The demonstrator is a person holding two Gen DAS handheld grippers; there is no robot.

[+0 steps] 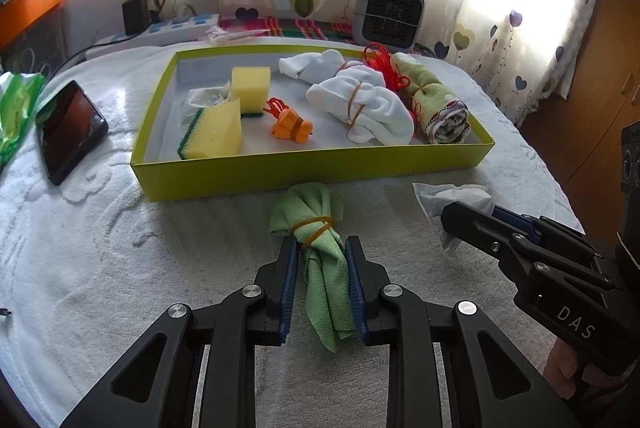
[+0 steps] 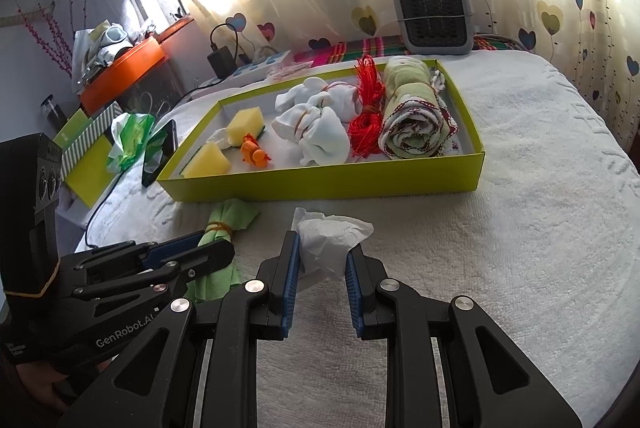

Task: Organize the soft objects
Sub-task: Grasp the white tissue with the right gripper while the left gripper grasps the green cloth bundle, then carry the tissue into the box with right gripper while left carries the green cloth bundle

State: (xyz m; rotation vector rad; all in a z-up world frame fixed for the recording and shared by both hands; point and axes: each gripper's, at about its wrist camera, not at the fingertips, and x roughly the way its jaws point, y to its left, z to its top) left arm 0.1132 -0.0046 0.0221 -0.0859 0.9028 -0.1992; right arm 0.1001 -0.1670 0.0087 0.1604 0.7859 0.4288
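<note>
Left wrist view. White textured cover [image 1: 100, 248] runs wide and bare to the left of the left gripper [image 1: 322, 248]; a black phone [image 1: 70, 130] lies near the cover's left edge, green plastic wrapper [image 1: 16, 108] beyond it. Yellow-green box [image 1: 312, 168] sits ahead, its near wall crossing the frame just past the fingertips. Inside it: two yellow sponges [image 1: 216, 132], an orange toy [image 1: 290, 126], white socks [image 1: 360, 104] banded with rubber bands, red cord [image 1: 386, 68], a rolled patterned cloth [image 1: 438, 104] against the right wall. Grey heater [image 1: 388, 12] behind the box, by the heart-print curtain [image 1: 500, 8].

Green cloth bundle [image 1: 320, 252], tied with a rubber band, lies on the cover between the left gripper's blue pads, top end touching the box wall. Pads pressed against both sides of the cloth: pinching it. Right gripper [image 1: 456, 228] enters from the right, tips at a crumpled white tissue [image 1: 452, 204].

Right wrist view. Open cover to the right of the right gripper [image 2: 322, 260], up to the bed's rounded edge. Box's [image 2: 320, 184] near wall stands a little ahead of the tissue [image 2: 328, 240]. The tissue sits between the pads; left pad touches it, right pad meets its lower folds, so the jaws are narrowed onto it. Left gripper [image 2: 216, 252] lies alongside at left, over the green cloth [image 2: 224, 224].
</note>
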